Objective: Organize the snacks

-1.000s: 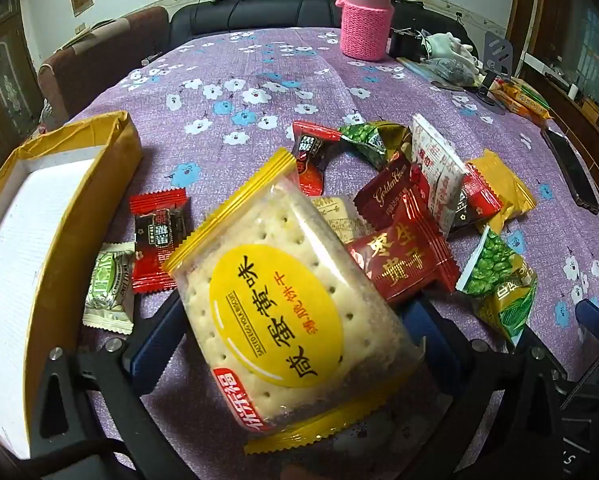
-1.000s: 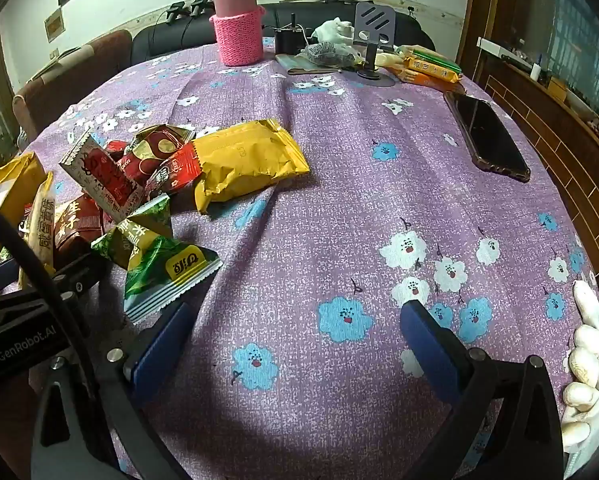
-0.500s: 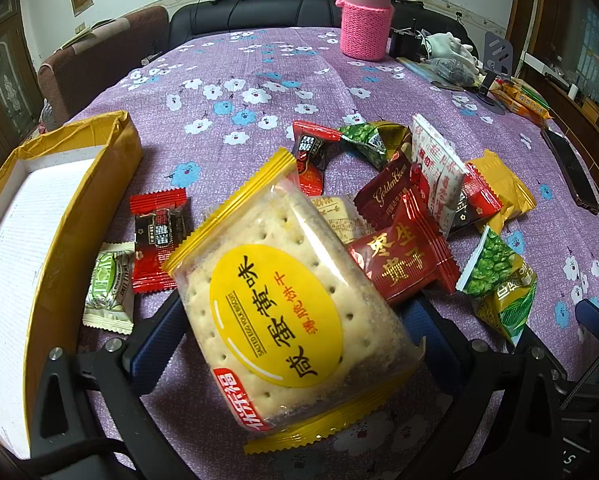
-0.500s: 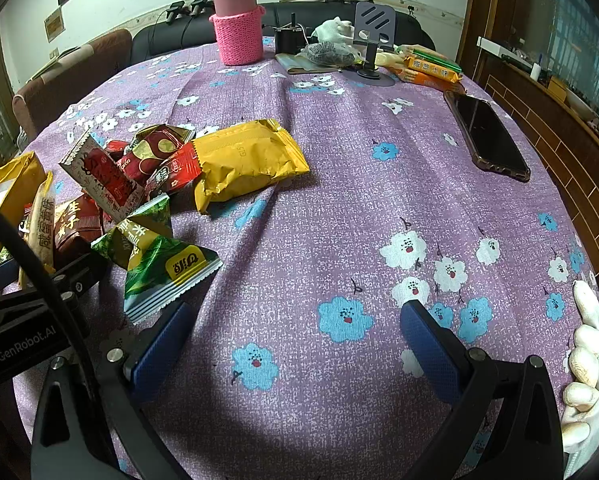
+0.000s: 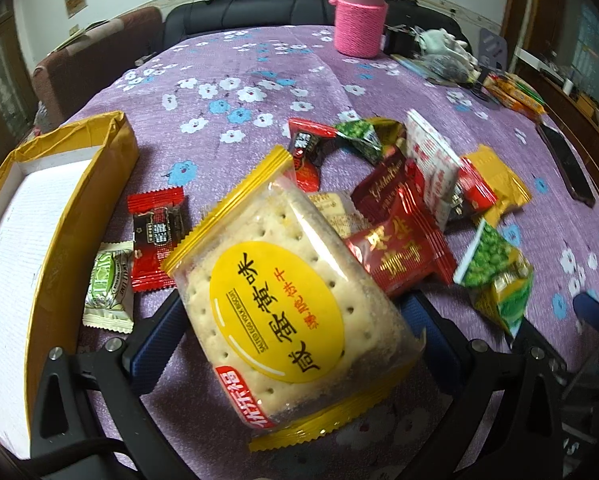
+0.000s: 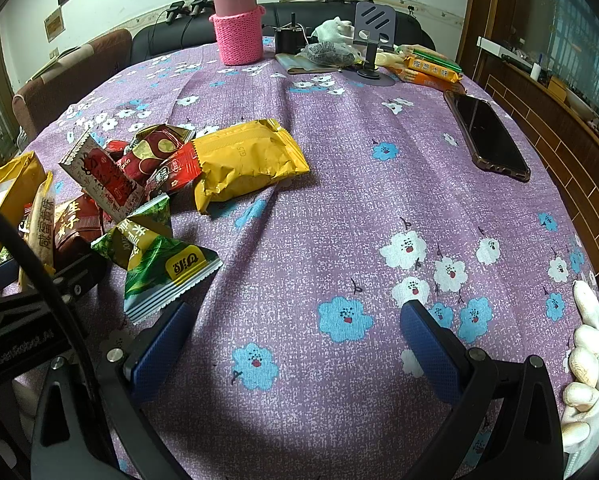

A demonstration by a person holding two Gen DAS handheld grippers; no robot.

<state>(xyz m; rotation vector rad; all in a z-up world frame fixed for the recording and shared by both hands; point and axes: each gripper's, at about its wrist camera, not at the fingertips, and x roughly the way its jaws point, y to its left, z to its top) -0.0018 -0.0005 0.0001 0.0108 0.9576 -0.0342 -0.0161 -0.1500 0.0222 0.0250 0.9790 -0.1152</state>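
Cracker pack (image 5: 283,312) is clamped between left gripper (image 5: 291,320) fingers, lifted off the surface beside the box (image 5: 79,184), likely its destination. Right gripper (image 6: 299,344) fingers are held apart, empty.

Indoor light, fairly even, strong fisheye in both views.
Corners vignette to black, edges bend hard. Glare on the biscuit packet (image 5: 283,292) wrapper; its near end is soft. A dark shadow pools on the tabletop (image 6: 339,184) in front of the right claw (image 6: 295,348). Far background is sharp, slightly dim.
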